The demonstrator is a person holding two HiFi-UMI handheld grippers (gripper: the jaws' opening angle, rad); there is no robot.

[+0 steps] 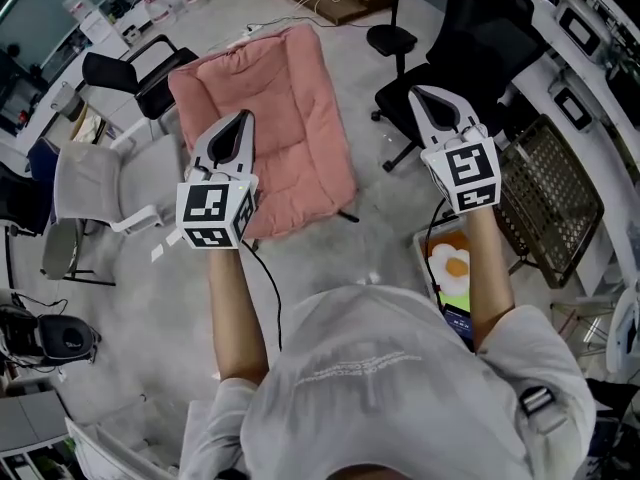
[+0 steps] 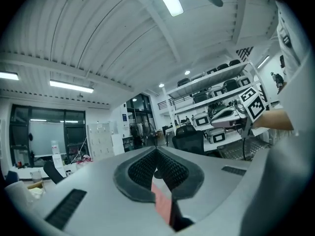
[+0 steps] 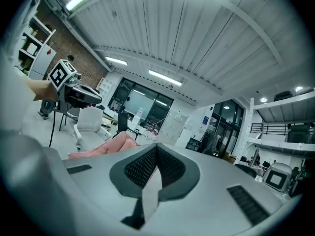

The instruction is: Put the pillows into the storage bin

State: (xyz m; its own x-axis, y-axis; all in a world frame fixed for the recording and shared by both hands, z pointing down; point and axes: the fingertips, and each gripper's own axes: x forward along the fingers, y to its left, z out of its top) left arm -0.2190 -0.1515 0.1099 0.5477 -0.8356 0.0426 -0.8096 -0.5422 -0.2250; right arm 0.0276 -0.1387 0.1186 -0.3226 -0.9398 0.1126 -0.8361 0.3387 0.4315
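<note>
Grey-shirted shoulders fill the bottom of the head view, with both forearms stretched forward and level.

The pink pillow (image 1: 290, 118) is the largest thing to deal with. It lies flat on the floor (image 1: 180, 298) just beyond and below the left gripper (image 1: 240, 123), and neither tool touches it. Both the left gripper and the right gripper (image 1: 425, 100) are clenched on nothing, so a descent like this would probably only prod the fabric. A pillow this wide and limp would likely sag and drag if pinched at one edge.

The black office chair (image 1: 480, 48) stands just ahead of the right gripper, and its wheeled base could snag a swing that way. The wire basket (image 1: 550, 193) crowds the outer side of the right forearm. What looks like the storage bin (image 1: 425, 243) sits under that forearm with an egg-print pillow (image 1: 452, 265) already in it, so the space left inside looks tight. The white chair (image 1: 95, 183) stands well off the left gripper's outer side.

Bare floor between the pillow and the person gives the clearest room to move.
</note>
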